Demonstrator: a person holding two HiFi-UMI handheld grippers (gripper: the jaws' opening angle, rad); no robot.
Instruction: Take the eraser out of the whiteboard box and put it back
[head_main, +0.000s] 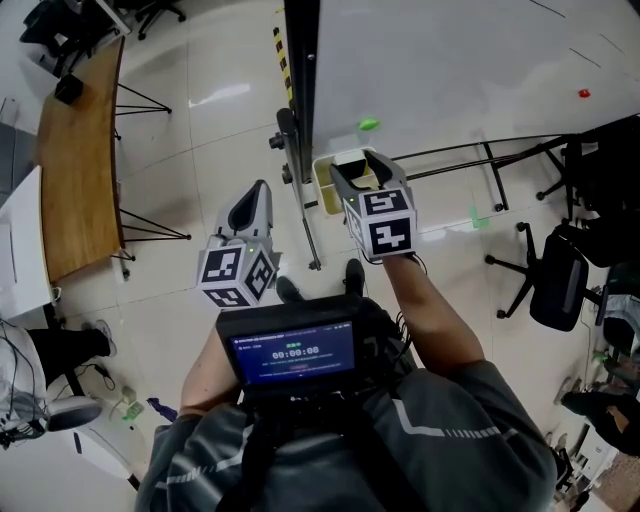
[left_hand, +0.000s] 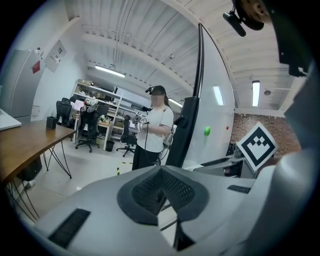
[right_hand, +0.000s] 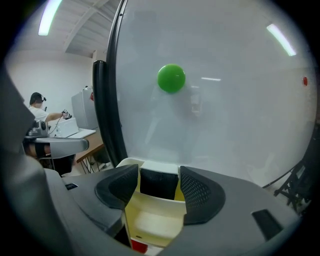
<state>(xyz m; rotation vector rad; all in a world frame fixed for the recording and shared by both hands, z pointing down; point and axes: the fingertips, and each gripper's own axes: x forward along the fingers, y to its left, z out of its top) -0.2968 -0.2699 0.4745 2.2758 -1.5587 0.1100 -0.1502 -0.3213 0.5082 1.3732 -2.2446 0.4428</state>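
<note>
The jaws of my right gripper (right_hand: 160, 176) stood wide apart and pressed on nothing. Framed in the gap, just ahead of the pads, the eraser (right_hand: 159, 186) sat in the whiteboard box (right_hand: 155, 210) with its dark face toward me. The box's cream front wall lay below the jaws, the whiteboard (right_hand: 225, 100) rose behind it, and a green magnet (right_hand: 171, 78) sat high above. I judged the eraser light, with a stiff body and a soft felt face, unlikely to slip or break. The best hold looked to be across its two side edges, near the top where it cleared the box. My left gripper (left_hand: 162, 192), off to the side, had its jaws together with nothing in them.
</note>
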